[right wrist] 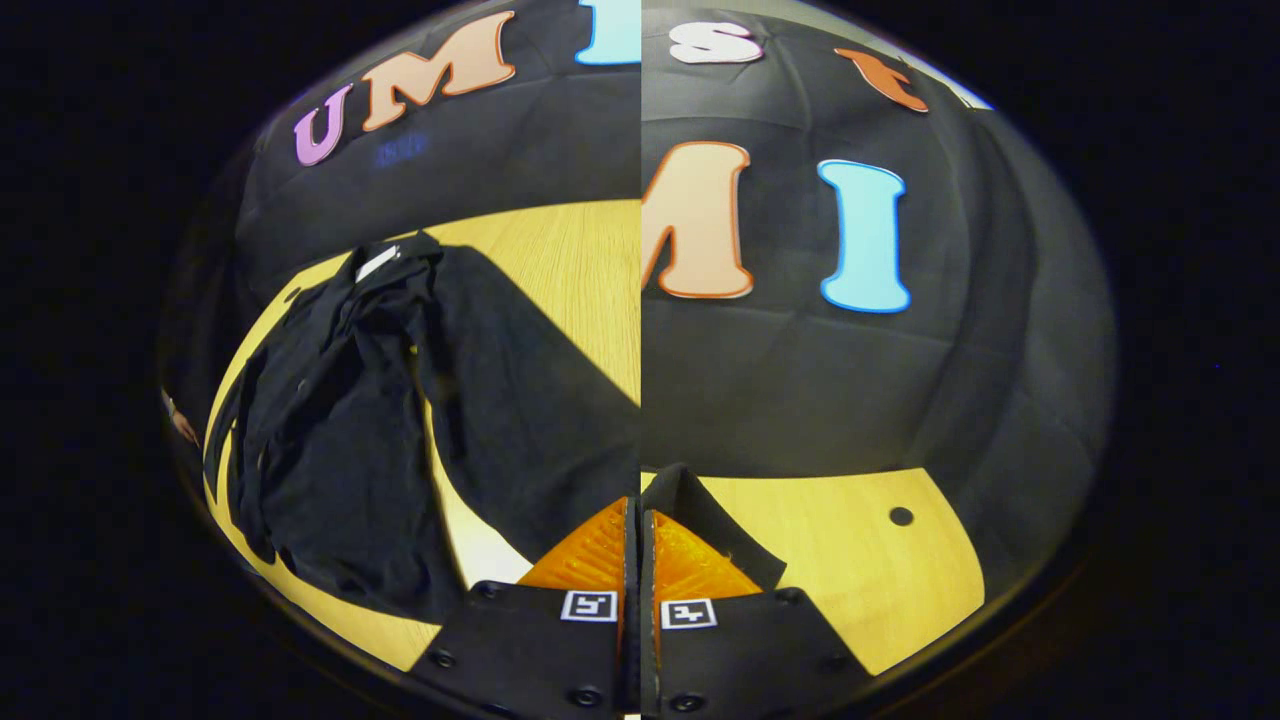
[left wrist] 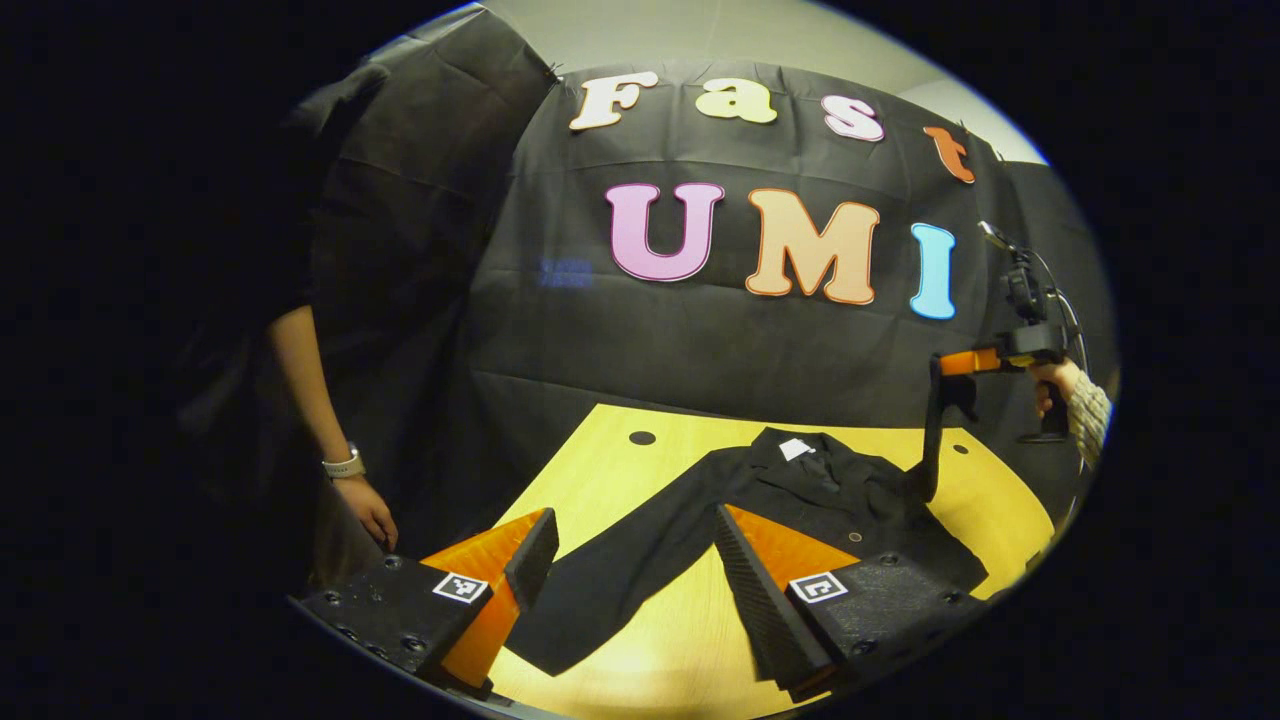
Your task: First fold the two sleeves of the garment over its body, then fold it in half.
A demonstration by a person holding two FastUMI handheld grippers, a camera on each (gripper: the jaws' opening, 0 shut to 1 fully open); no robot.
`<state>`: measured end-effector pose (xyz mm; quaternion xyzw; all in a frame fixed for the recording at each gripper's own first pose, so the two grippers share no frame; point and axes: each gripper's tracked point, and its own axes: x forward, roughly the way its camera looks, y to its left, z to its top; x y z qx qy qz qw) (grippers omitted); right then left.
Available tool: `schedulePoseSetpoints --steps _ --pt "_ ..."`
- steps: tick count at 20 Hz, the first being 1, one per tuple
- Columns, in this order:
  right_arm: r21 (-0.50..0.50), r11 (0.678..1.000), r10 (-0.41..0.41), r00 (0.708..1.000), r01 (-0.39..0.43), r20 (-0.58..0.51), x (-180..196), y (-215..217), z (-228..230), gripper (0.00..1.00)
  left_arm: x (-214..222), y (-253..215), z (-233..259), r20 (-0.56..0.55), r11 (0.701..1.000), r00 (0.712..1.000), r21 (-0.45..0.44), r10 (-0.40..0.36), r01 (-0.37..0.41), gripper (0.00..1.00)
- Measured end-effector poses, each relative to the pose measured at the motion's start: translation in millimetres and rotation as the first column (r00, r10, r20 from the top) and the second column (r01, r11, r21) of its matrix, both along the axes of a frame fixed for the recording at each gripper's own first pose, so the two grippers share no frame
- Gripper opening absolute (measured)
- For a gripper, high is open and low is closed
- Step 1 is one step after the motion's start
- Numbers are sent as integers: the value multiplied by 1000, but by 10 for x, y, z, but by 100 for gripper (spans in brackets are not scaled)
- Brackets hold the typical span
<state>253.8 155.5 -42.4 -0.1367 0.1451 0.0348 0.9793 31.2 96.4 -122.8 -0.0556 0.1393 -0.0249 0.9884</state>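
Dim booth, sharp focus, fisheye-warped edges.

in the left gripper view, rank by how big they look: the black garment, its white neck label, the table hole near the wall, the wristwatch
1. black garment
2. wristwatch
3. white neck label and table hole: these look alike, so no ranking.
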Motion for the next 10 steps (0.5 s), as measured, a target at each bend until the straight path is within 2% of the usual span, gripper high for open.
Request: schedulePoseSetpoints --steps 5,10 --pt "44 995 93 994 -91 -52 175 712 -317 2 -58 -29 -67 -19 999 1000 -30 -11 10 94" --pt "37 983 183 975 -180 -125 371 1451 -833 2 -124 -49 -134 -50 999 998 -33 -35 34 93"
